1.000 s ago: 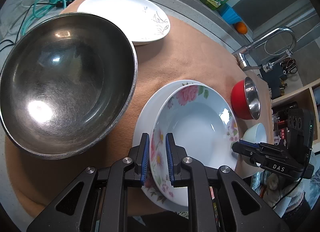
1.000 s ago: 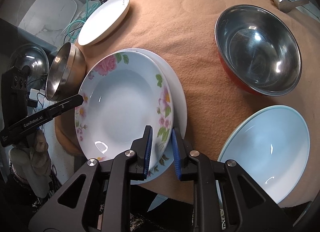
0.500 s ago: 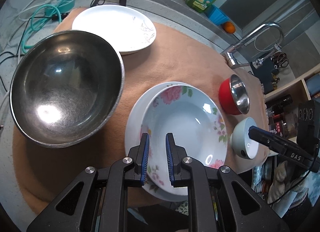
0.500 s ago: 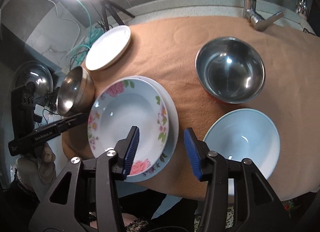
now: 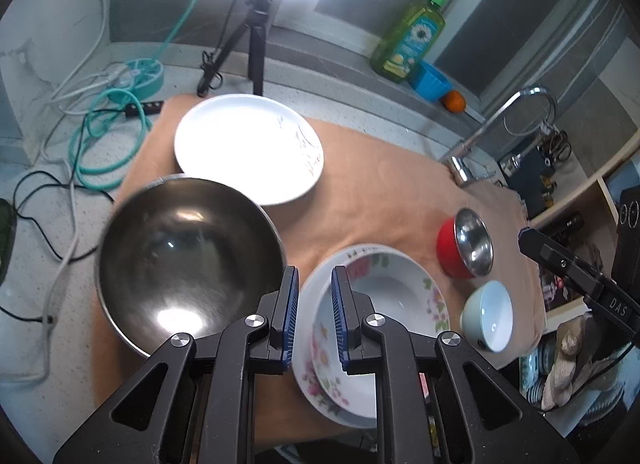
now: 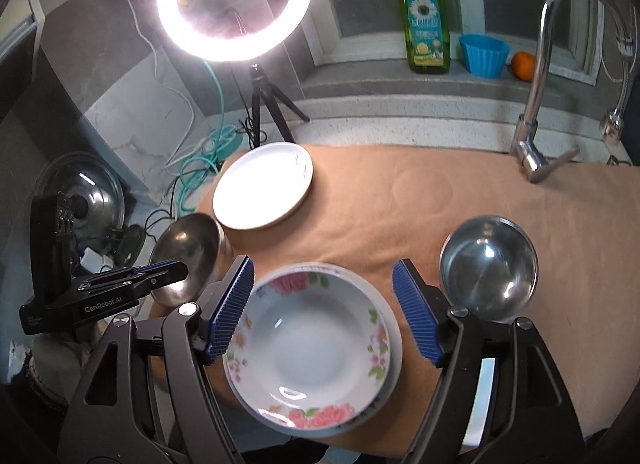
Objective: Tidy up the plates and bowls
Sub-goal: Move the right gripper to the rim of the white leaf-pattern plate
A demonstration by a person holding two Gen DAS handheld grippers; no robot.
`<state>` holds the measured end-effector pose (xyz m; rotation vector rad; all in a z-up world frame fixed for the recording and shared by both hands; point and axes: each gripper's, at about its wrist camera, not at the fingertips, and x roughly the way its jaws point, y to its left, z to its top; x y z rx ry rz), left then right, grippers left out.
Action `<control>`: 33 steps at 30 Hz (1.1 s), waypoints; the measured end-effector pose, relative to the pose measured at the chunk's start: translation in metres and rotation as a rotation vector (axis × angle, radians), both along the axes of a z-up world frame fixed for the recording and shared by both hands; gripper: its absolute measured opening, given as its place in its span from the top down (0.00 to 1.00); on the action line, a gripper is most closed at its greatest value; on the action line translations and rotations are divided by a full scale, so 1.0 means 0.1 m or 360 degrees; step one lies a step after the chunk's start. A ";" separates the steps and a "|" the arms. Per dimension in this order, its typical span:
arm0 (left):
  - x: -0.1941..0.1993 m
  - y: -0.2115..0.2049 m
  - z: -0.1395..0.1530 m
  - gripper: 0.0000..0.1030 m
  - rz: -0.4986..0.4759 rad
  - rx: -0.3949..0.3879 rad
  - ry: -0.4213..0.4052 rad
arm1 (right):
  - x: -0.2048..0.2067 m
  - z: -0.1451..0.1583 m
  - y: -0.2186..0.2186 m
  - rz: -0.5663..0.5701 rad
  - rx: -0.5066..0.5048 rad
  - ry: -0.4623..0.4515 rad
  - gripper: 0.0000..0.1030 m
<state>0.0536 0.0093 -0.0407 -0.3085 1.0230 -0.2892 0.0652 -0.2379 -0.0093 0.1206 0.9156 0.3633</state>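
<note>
Kitchen bench (image 6: 400, 199) draped in a tan cloth, ring light (image 6: 234, 3) glaring at the back, faucet and dish soap behind. Pretty cluttered, but the dishes are spread out clearly enough.

A floral deep plate (image 6: 308, 348) is seen nested on a plain white plate (image 6: 394, 344) near the front edge of the bench. Around it: a big steel bowl (image 5: 188, 268) to the left, a white plate (image 6: 262, 191) further back, a red-sided steel bowl (image 6: 488, 276) to the right, and a small pale blue bowl (image 5: 488, 314) at the front right.

The right hand-held gripper (image 6: 322, 312) is seen hovering above the floral plate with nothing pinched; its jaws are opening and stand wide, one either side of the plate in that view, pads not touching it. The left hand-held gripper (image 5: 314, 318) is clenched nearly shut on nothing, with a sliver of gap showing, over the stack's left rim.

What the next move probably hinges on: the stack lies directly below and ahead of the right gripper, so it's the handier one for anything on the right. The steel bowl and back plate sit closer to the left one.
</note>
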 end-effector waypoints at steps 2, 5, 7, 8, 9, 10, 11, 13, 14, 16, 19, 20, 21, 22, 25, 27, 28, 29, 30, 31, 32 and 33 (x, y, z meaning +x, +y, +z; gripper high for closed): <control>0.06 0.09 0.05 0.86 0.0024 0.0010 -0.0027 | 0.04 0.04 0.08 -0.0004 -0.0030 -0.0026 0.28; 0.13 0.20 0.11 0.86 0.0055 0.0010 -0.0055 | 0.10 0.08 0.18 -0.0007 -0.0047 -0.0047 0.28; 0.18 0.27 0.14 0.86 0.0069 0.0015 -0.0070 | 0.14 0.09 0.22 -0.0008 -0.0053 -0.0056 0.28; 0.22 0.30 0.15 0.86 0.0072 0.0021 -0.0077 | 0.16 0.10 0.24 -0.0008 -0.0056 -0.0058 0.28; 0.25 0.32 0.15 0.86 0.0077 0.0027 -0.0082 | 0.20 0.10 0.27 -0.0006 -0.0058 -0.0061 0.28; 0.28 0.35 0.16 0.86 0.0082 0.0029 -0.0082 | 0.22 0.11 0.29 -0.0006 -0.0061 -0.0064 0.28; 0.31 0.38 0.15 0.86 0.0085 0.0028 -0.0081 | 0.25 0.12 0.31 -0.0003 -0.0067 -0.0068 0.28; 0.38 0.42 0.14 0.86 0.0088 0.0040 -0.0084 | 0.30 0.13 0.37 0.0004 -0.0086 -0.0073 0.28; 0.41 0.44 0.14 0.86 0.0092 0.0046 -0.0085 | 0.33 0.13 0.39 0.0006 -0.0100 -0.0077 0.28; 0.47 0.47 0.13 0.86 0.0093 0.0047 -0.0085 | 0.38 0.13 0.44 0.0016 -0.0126 -0.0083 0.28; 0.57 0.52 0.12 0.86 0.0095 0.0059 -0.0090 | 0.47 0.14 0.53 0.0035 -0.0176 -0.0099 0.28; 0.60 0.54 0.11 0.86 0.0096 0.0057 -0.0087 | 0.50 0.13 0.56 0.0039 -0.0186 -0.0099 0.28; 0.64 0.56 0.10 0.86 0.0098 0.0053 -0.0083 | 0.52 0.13 0.57 0.0040 -0.0190 -0.0098 0.28; 0.67 0.58 0.09 0.86 0.0099 0.0054 -0.0080 | 0.56 0.12 0.59 0.0040 -0.0195 -0.0094 0.28; 0.78 0.60 0.07 0.86 0.0088 0.0075 -0.0078 | 0.68 0.08 0.64 0.0042 -0.0207 -0.0080 0.28; 0.86 0.61 0.05 0.86 0.0077 0.0085 -0.0074 | 0.75 0.03 0.66 0.0044 -0.0210 -0.0066 0.28; 0.90 0.62 0.03 0.86 0.0071 0.0086 -0.0069 | 0.79 0.00 0.68 0.0046 -0.0214 -0.0055 0.28; 0.95 0.63 0.02 0.86 0.0066 0.0084 -0.0062 | 0.83 -0.02 0.69 0.0049 -0.0213 -0.0047 0.28; 1.00 0.64 0.00 0.86 0.0061 0.0081 -0.0054 | 0.87 -0.04 0.70 0.0051 -0.0210 -0.0036 0.28; 1.05 0.65 -0.03 0.86 0.0059 0.0076 -0.0042 | 0.92 -0.07 0.71 0.0054 -0.0205 -0.0023 0.29; 1.10 0.67 -0.06 0.86 0.0060 0.0066 -0.0028 | 0.96 -0.10 0.73 0.0058 -0.0201 -0.0013 0.30; 1.16 0.69 -0.09 0.86 0.0060 0.0057 -0.0014 | 1.00 -0.13 0.74 0.0063 -0.0203 -0.0006 0.32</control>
